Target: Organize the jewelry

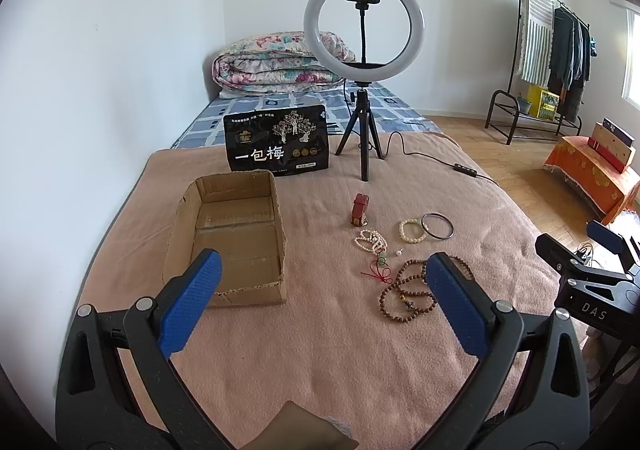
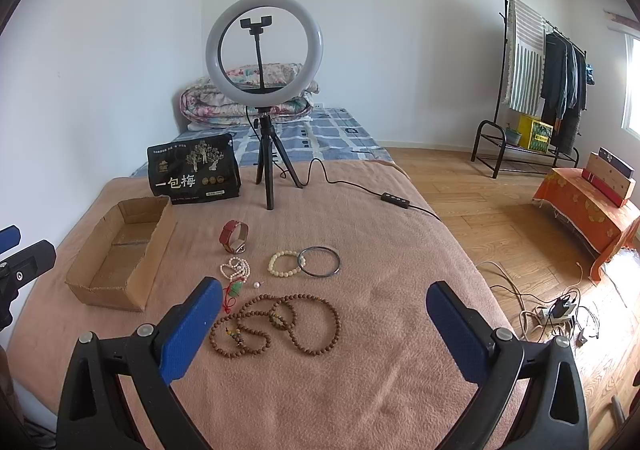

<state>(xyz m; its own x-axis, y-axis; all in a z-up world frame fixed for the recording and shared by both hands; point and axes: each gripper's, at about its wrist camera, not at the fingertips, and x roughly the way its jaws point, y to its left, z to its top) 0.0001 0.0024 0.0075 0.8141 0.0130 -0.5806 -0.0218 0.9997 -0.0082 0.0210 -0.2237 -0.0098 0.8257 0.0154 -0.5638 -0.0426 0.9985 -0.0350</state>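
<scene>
An open cardboard box (image 1: 236, 238) (image 2: 120, 250) sits empty on a pink blanket. Right of it lie a red watch (image 1: 360, 208) (image 2: 234, 237), a white bead string with a green pendant (image 1: 371, 240) (image 2: 235, 270), a cream bead bracelet (image 1: 412, 230) (image 2: 285, 263), a dark metal bangle (image 1: 437, 226) (image 2: 319, 261) and a long brown bead necklace (image 1: 404, 296) (image 2: 280, 324). My left gripper (image 1: 322, 290) is open above the blanket, between box and necklace. My right gripper (image 2: 324, 314) is open, just short of the brown necklace. Each gripper shows at the edge of the other's view.
A ring light on a tripod (image 1: 363, 89) (image 2: 266, 109) stands behind the jewelry, its cable (image 2: 360, 189) trailing right. A black snack bag (image 1: 276, 139) (image 2: 194, 169) stands behind the box. The bed edge drops to wooden floor (image 2: 500, 217) on the right.
</scene>
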